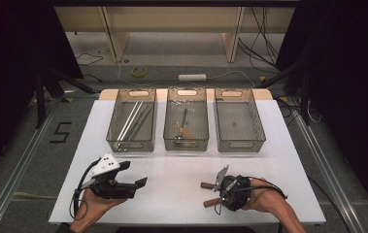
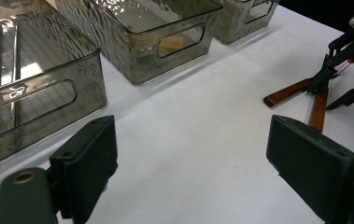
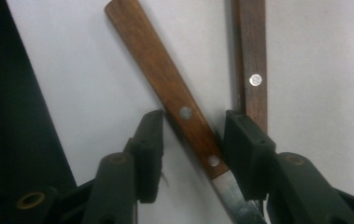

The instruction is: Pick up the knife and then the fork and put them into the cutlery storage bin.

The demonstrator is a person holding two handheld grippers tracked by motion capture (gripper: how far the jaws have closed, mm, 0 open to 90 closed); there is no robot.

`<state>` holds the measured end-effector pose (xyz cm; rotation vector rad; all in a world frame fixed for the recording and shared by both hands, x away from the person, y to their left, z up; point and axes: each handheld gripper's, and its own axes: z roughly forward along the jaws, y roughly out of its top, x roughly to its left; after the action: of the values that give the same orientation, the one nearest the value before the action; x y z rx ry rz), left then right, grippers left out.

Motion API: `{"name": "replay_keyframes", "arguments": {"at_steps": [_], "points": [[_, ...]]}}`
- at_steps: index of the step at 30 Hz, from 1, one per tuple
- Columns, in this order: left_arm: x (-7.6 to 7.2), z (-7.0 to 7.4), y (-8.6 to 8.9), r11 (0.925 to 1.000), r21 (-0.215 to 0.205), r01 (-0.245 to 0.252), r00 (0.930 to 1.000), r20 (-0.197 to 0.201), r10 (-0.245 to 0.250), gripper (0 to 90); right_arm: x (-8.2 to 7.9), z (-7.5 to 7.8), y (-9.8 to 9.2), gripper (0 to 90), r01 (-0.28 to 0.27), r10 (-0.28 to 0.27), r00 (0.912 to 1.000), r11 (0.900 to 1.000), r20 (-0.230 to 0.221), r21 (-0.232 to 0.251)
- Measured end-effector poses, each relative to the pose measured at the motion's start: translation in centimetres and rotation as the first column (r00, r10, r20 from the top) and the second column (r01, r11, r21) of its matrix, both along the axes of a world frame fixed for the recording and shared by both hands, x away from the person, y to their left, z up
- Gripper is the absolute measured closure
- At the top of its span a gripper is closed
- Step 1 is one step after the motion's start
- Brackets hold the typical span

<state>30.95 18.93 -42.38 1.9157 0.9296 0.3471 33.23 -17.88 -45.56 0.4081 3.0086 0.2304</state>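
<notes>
Two wooden-handled knives lie on the white table at the front right, one handle [image 1: 207, 185] above the other handle [image 1: 211, 202]. My right gripper [image 1: 217, 193] points left over them. In the right gripper view its gripper [image 3: 193, 133] straddles the slanted riveted handle [image 3: 165, 79]; the pads stand close on either side, with table showing beside the left pad. The second handle [image 3: 254, 56] runs upright behind the right jaw. My left gripper [image 1: 135, 174] rests at the front left, held in a hand. It [image 2: 191, 135] is wide open over bare table.
Three clear grey bins stand in a row at the back. The left bin [image 1: 130, 145] holds long metal rods. The middle bin [image 1: 186, 144] holds a spoon and a wooden-handled piece. The right bin [image 1: 240, 145] looks empty. The white table [image 1: 172, 160] lies bare between bins and grippers.
</notes>
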Motion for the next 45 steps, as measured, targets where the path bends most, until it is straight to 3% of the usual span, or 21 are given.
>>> {"name": "replay_keyframes", "arguments": {"at_steps": [6, 10, 16, 38, 43, 45], "points": [[0.0, -0.1, -0.1, 1.0, 0.005, 0.003, 1.0, -0.002, -0.003, 15.9, 0.3, 0.0, 0.4, 62.1, -0.036, 0.035, 0.9991, 0.999, -0.025, -0.023], [0.1, -0.2, -0.1, 1.0, 0.005, 0.002, 1.0, -0.008, -0.002, 15.9, 0.9, 0.0, 0.8, 64.2, -0.063, 0.06, 0.9957, 0.997, -0.071, -0.043], [0.1, -0.2, -0.1, 1.0, 0.006, 0.001, 1.0, -0.008, -0.001, 15.9, 1.1, 0.1, 1.0, 66.2, -0.094, 0.089, 0.9929, 0.994, -0.08, -0.058], [0.0, -0.1, -0.1, 0.9999, 0.014, 0.007, 1.0, -0.005, -0.007, 15.9, 1.1, 0.2, 0.9, 77.4, -0.179, 0.176, 0.9822, 0.983, -0.066, -0.049], [0.0, -0.1, -0.1, 0.9999, 0.013, 0.005, 1.0, -0.004, -0.005, 15.9, 1.1, 0.5, 0.7, 77.7, -0.162, 0.16, 0.9858, 0.986, -0.052, -0.041], [0.0, -0.1, -0.1, 0.9999, 0.012, 0.005, 1.0, -0.006, -0.005, 15.9, 1.2, 0.8, 0.5, 77.7, -0.158, 0.157, 0.9872, 0.987, -0.026, -0.027]]}}
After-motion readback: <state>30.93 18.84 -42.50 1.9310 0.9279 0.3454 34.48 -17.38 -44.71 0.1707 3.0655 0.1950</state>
